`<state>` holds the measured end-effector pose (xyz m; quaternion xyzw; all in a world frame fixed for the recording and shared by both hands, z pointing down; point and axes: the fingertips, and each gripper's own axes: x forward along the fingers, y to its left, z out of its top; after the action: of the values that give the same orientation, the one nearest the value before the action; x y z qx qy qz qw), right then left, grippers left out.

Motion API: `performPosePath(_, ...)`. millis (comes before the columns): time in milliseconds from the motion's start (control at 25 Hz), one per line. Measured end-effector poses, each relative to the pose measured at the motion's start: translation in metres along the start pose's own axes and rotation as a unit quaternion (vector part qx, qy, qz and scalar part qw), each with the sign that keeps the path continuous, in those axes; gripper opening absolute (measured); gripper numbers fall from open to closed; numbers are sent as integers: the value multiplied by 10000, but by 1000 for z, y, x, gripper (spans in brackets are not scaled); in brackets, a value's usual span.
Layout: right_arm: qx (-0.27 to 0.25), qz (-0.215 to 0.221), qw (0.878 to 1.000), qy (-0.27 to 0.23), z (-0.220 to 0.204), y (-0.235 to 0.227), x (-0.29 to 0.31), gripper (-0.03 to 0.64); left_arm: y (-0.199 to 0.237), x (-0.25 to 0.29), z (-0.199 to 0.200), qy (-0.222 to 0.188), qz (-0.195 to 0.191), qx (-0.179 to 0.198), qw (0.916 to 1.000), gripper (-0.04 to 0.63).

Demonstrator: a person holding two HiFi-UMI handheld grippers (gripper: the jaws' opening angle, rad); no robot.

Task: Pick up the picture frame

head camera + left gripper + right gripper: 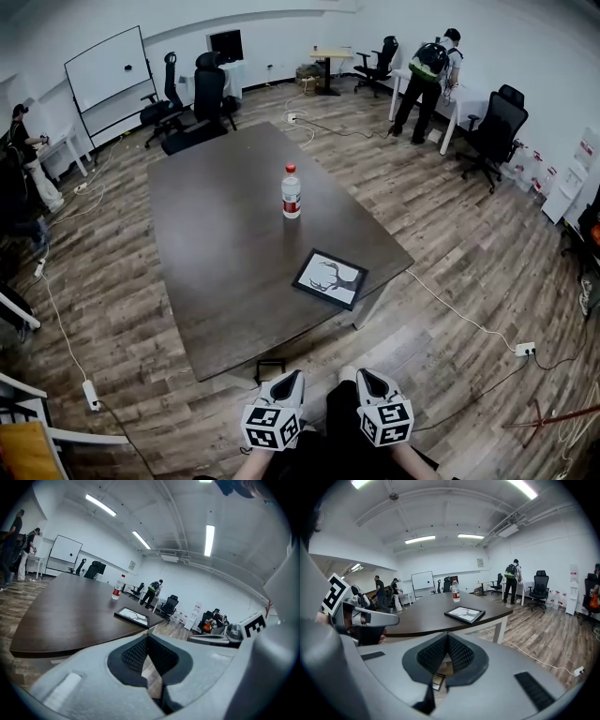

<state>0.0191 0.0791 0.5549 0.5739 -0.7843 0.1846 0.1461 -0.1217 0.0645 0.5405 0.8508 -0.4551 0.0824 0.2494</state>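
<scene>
Picture frame [330, 278] flat by table [216, 234] corner; left tool [291, 377], right tool [367, 376] clenched empty, off table.

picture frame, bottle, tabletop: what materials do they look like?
Picture frame: thin black matte border, wood or plastic, can't tell; pale print inside.
Bottle: likely clear plastic; red cap, white label.
Tabletop: dark brown, low sheen; probably laminate or veneer.

Counts: one table [216, 281], one picture frame [329, 278] near its near right corner, one water bottle [292, 192] mid-table, two grippers (left gripper [292, 377], right gripper [366, 375]), one whiteboard [108, 67], at least four black office chairs [494, 127], two floor power strips [91, 394].
</scene>
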Motion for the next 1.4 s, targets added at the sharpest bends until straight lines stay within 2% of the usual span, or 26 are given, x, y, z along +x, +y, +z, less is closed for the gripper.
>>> performPosePath(480, -230, 416, 9987, 204, 49, -55, 86, 6, 22, 82, 48, -133, 476, -167, 9986, 9)
performPosePath(800, -487, 869, 9944, 342, 84, -100, 145, 6, 31, 140, 71, -160, 1014, -357, 9941, 9)
performPosePath(1160, -575, 1150, 9908, 423, 100, -151, 184, 6, 29, 201, 81, -111, 1342, -634, 9889, 9)
performPosePath(1400, -577, 1162, 9901, 541, 101, -179, 199, 6, 22, 227, 82, -91, 1404, -765, 9871, 9)
